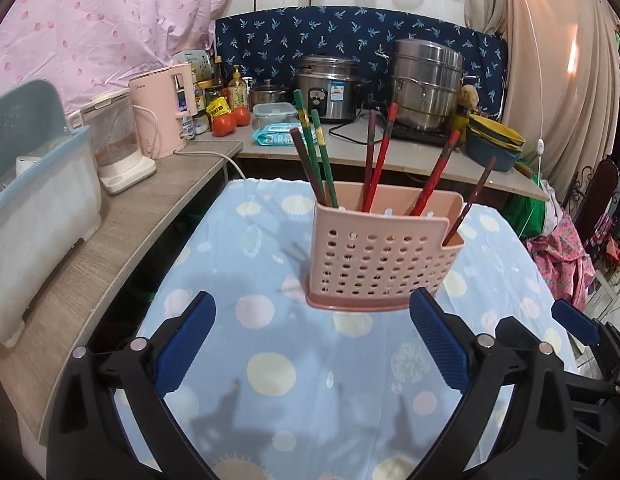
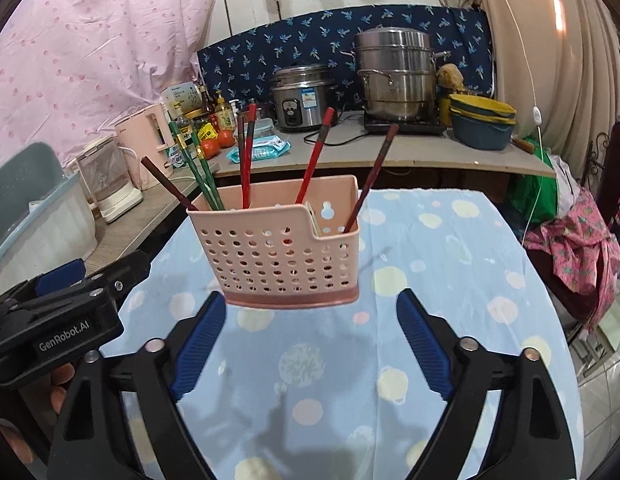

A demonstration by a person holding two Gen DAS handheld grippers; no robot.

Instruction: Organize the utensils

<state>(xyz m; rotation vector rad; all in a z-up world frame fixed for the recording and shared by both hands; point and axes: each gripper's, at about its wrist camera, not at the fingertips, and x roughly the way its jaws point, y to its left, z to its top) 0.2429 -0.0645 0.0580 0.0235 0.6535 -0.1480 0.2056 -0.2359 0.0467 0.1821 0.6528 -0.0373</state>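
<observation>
A pink perforated plastic utensil holder (image 1: 384, 258) stands upright on a table covered with a light blue cloth with pale dots (image 1: 269, 360), with red, green and dark brown chopsticks (image 1: 384, 152) leaning inside it. The left gripper (image 1: 312, 344) is spread wide with nothing between its blue pads; the holder sits just ahead of its fingertips. The right gripper (image 2: 312, 344) is likewise spread wide and empty, the holder just ahead and slightly left of centre

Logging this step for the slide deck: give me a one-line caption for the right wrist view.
Open right gripper faces a pink holder of chopsticks on the dotted tablecloth.
</observation>
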